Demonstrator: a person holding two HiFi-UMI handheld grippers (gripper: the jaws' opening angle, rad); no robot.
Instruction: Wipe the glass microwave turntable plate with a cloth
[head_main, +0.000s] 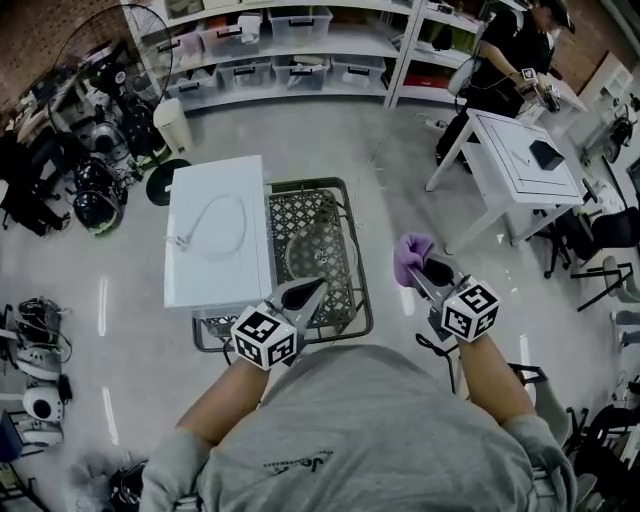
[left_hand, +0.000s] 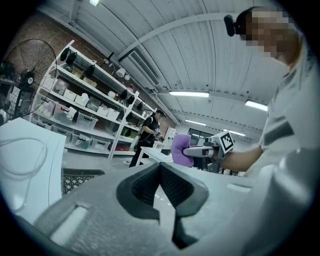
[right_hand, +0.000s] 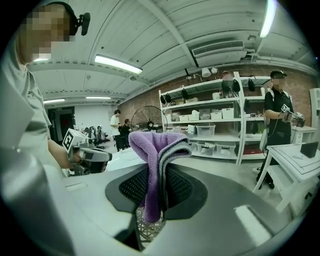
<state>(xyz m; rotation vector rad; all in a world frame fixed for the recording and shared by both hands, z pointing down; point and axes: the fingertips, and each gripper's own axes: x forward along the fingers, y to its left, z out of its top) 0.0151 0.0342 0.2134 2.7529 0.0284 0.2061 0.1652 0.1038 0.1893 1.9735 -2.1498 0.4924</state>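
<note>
One cloth (right_hand: 159, 145) in right hand-held gripper (right_hand: 156, 192)

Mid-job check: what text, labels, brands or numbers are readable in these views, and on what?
No legible text anywhere.
Grey shirt: small dark print, too blurred to read.
Cubes on the left gripper and right gripper: black-and-white square markers, no letters.
Clear storage bins on white shelves: any labels too small to read.
Purple cloth in the right gripper: no tag visible.
</note>
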